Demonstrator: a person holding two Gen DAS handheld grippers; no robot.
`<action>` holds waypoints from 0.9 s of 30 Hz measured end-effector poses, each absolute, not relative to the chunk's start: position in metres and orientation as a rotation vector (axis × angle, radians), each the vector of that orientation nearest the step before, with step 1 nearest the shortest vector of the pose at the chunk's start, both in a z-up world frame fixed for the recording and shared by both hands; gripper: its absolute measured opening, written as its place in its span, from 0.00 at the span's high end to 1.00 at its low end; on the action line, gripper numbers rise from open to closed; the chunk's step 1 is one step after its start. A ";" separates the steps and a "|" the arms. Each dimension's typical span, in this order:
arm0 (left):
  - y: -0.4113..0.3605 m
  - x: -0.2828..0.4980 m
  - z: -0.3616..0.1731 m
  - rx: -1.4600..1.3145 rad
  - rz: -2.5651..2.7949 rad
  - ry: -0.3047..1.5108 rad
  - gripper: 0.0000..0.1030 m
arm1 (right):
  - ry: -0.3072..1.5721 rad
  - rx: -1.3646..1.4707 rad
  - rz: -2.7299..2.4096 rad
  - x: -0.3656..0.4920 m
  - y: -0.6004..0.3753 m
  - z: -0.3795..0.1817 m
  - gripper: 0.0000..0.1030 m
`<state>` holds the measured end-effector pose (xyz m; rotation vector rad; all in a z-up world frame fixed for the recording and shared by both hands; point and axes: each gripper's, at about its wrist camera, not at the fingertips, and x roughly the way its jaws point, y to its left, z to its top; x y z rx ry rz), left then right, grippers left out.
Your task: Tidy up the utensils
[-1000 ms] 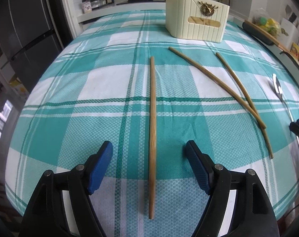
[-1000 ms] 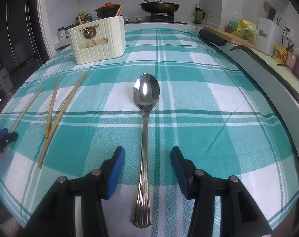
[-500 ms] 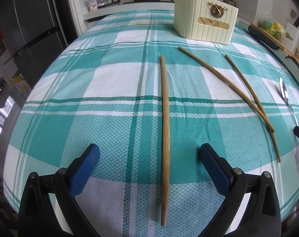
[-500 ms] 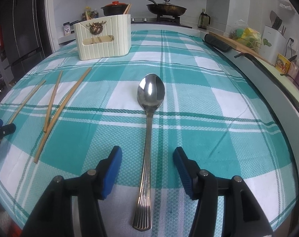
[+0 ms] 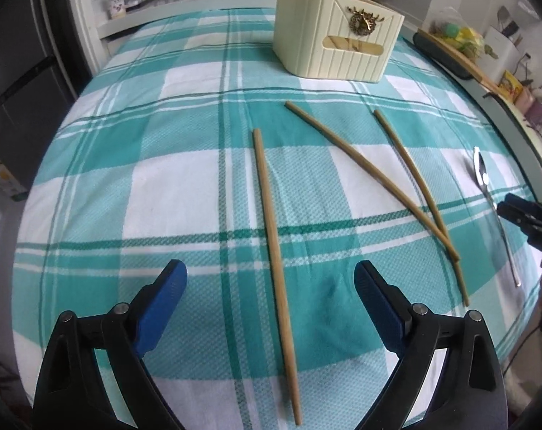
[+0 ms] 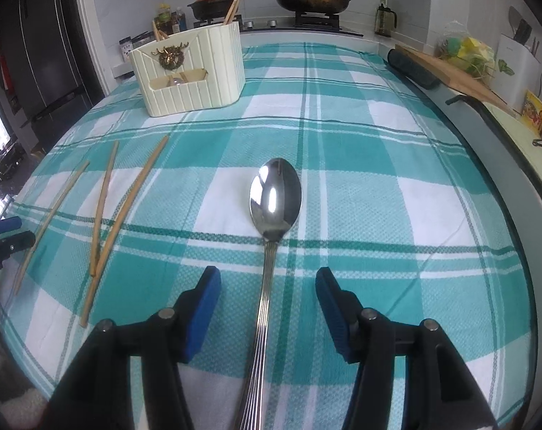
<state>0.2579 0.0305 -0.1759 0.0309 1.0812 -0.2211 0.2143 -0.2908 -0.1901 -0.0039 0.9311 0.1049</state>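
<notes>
Nearest to us, our left gripper [image 5: 271, 279] hangs over the chopstick [image 5: 275, 251], jaws spread wide and touching nothing; they have just been closing a little, with the stick lying between them on the cloth [image 5: 170, 186]. Our right gripper [image 6: 267, 283] is half spread astride the spoon [image 6: 267, 272] handle, pads clear of the metal on both sides.

We judge the chopstick light, stiff and thin, so it will roll or pivot if pinched off-centre. We would take it near the middle, square across its length. The spoon is heavier at the bowl and looks polished and slippery. A grip on the ribbed handle, closer to the neck, should keep it from tipping bowl-down.

Further out, two more chopsticks [image 5: 374, 175] cross at their near ends, between the first stick and the spoon. Lifting one may drag the other.

Farthest, the holder [image 6: 195, 71] stands upright on the cloth, already carrying some sticks.
</notes>
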 end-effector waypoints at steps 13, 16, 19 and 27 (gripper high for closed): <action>0.016 0.327 -0.200 0.101 -0.173 1.153 0.12 | 0.945 -0.096 0.085 0.276 -0.278 -0.207 0.42; 0.017 0.329 -0.196 0.101 -0.173 1.148 0.28 | 0.930 -0.082 0.087 0.285 -0.278 -0.208 0.42; 0.020 0.328 -0.193 0.090 -0.164 1.137 0.51 | 0.917 -0.082 0.079 0.288 -0.276 -0.208 0.47; 0.023 0.322 -0.186 0.061 -0.134 1.082 0.95 | 0.882 -0.056 0.069 0.283 -0.280 -0.204 0.60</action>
